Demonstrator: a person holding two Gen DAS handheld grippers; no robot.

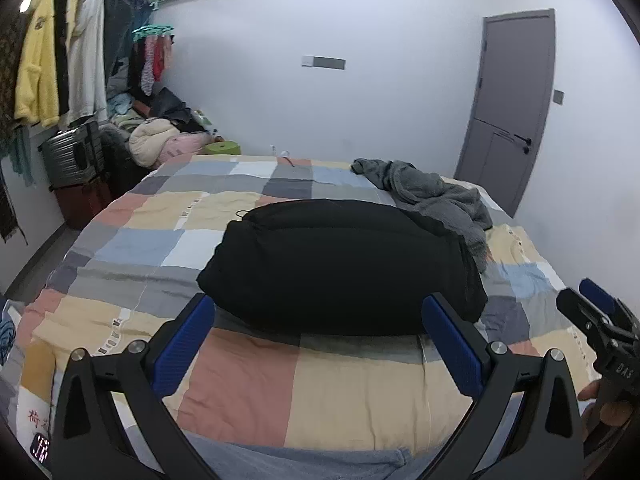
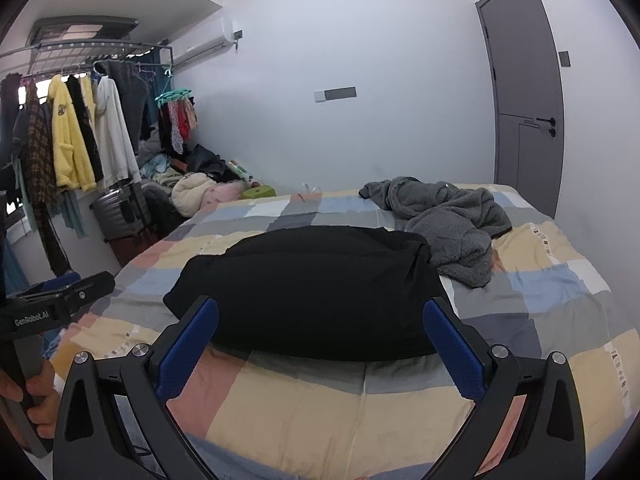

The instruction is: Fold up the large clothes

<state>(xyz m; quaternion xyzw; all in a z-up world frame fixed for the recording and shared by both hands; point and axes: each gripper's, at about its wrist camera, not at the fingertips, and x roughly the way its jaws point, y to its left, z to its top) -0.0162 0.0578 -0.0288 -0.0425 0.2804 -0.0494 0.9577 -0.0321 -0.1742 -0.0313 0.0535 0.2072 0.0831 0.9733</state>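
Note:
A black garment [image 1: 340,264] [image 2: 312,292] lies folded into a thick bundle in the middle of the bed. Behind it to the right a grey fleece garment [image 1: 436,196] [image 2: 448,216] lies crumpled. My left gripper [image 1: 318,320] hovers just in front of the black bundle, open, with nothing between its blue pads [image 1: 184,344]. My right gripper [image 2: 320,324] hovers likewise at the bundle's near edge, open and empty. The right gripper [image 1: 592,308] also shows at the right edge of the left wrist view; the left gripper [image 2: 68,292] shows at the left edge of the right wrist view, a hand on its handle.
The bed carries a patchwork quilt [image 1: 328,392] [image 2: 360,412] in peach, cream, blue and grey. A clothes rack [image 2: 80,136] with hanging coats, a suitcase [image 1: 68,156] and piled clothes stand along the left wall. A grey door [image 1: 512,108] is at the back right.

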